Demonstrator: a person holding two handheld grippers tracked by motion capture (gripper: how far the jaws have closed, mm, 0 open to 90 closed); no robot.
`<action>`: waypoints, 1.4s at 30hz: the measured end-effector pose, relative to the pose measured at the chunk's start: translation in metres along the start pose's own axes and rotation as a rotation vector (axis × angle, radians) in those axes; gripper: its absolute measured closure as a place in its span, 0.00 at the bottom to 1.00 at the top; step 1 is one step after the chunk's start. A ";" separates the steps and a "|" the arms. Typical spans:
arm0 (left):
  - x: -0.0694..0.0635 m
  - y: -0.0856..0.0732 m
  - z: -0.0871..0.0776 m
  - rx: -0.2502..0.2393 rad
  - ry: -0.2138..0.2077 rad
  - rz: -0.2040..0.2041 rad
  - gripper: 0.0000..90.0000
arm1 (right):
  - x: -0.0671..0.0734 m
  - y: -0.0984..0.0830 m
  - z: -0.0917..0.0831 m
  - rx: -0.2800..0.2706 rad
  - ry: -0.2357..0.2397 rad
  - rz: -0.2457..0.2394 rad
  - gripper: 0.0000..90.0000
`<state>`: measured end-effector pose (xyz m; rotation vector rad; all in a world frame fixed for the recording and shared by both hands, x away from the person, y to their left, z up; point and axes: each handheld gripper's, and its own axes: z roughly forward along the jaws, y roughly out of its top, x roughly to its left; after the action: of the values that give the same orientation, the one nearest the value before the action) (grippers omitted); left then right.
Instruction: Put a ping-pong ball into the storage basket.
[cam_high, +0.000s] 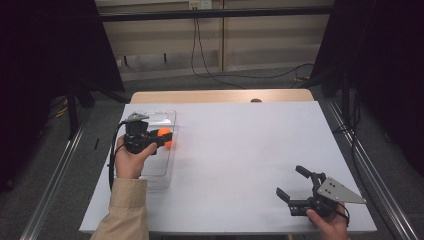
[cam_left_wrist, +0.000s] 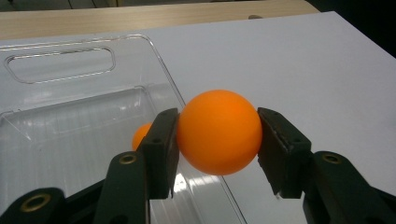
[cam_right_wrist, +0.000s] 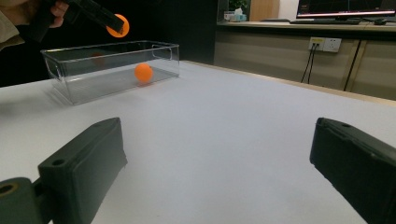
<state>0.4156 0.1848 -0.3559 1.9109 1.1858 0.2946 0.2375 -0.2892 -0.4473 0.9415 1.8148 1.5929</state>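
1. You have two orange balls in play. One orange ball (cam_left_wrist: 218, 131) sits clamped between the jaws of your left gripper (cam_high: 161, 138), a pad pressed on each side of it.
2. That held ball hangs above the clear plastic bin (cam_high: 167, 117), over its right-hand edge as the high view shows it; in the right gripper view it floats clear above the bin's rim.
3. The second orange ball (cam_right_wrist: 143, 73) rests on the floor of the bin, near the end farther from you.
4. There is one bin, at the left side of the white table (cam_high: 250, 145), with a handle cutout in its rim.
5. Your right gripper (cam_high: 295, 182) is at the near right corner of the table, well apart from the bin. Its jaws stand wide apart with nothing between them.
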 end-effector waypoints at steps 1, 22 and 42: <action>0.000 0.000 0.000 -0.002 0.000 -0.001 0.57 | 0.000 0.000 0.000 0.001 0.000 -0.001 0.03; 0.006 -0.003 0.001 -0.001 0.027 -0.013 0.57 | 0.000 0.000 0.000 0.000 0.001 -0.002 0.03; 0.011 -0.006 -0.001 -0.016 0.043 -0.020 0.57 | 0.000 0.000 0.000 -0.001 0.002 0.000 0.03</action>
<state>0.4175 0.1954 -0.3625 1.8860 1.2268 0.3353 0.2371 -0.2891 -0.4469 0.9390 1.8157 1.5951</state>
